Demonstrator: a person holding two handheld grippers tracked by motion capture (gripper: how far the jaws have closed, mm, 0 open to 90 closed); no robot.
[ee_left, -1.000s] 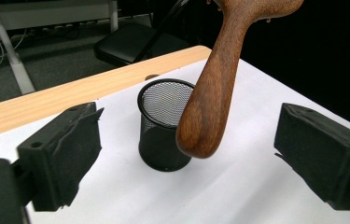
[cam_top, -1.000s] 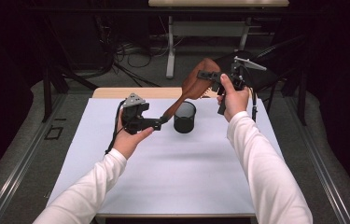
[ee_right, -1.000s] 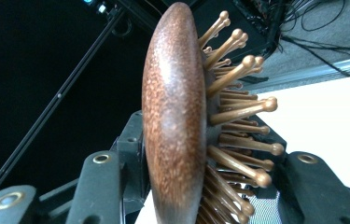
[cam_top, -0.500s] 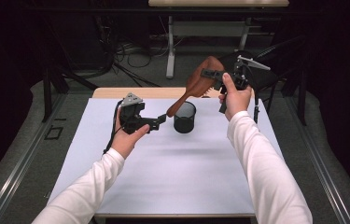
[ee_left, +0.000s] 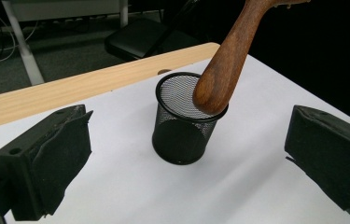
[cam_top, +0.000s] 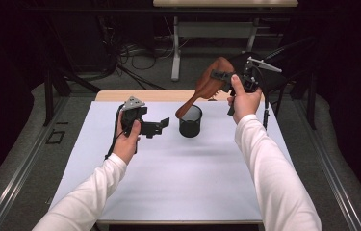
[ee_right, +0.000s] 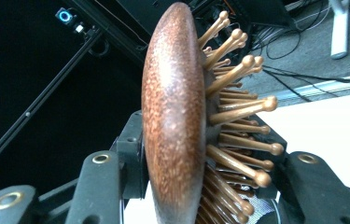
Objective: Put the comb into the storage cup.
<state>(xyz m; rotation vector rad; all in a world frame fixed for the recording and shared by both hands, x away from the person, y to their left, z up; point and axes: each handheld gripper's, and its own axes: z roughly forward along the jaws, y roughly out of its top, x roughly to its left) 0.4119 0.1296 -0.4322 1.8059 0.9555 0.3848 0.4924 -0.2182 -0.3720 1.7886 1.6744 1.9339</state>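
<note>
Toward twelve o'clock on the white surface (cam_top: 168, 183), whose bare wooden edge (cam_top: 120, 95) runs along the far side, a black mesh cup (cam_top: 190, 121) stands upright with the handle tip of a wooden hairbrush (cam_top: 207, 86) resting at its rim. At one o'clock the right gripper (cam_top: 219, 75) has its fingers clamped on the brush head, while at ten o'clock the left gripper (cam_top: 161, 126) holds its fingers spread wide and empty, aimed at the cup. Beyond the surface lie a grey floor (cam_top: 135, 82), loose cables (cam_top: 130, 50) and a pale table leg (cam_top: 175, 53) in a dark room.

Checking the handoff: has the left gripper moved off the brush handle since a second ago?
Yes. The left gripper, jaws just opened and empty, now sits left of the mesh cup, clear of the hairbrush handle it met earlier.
</note>
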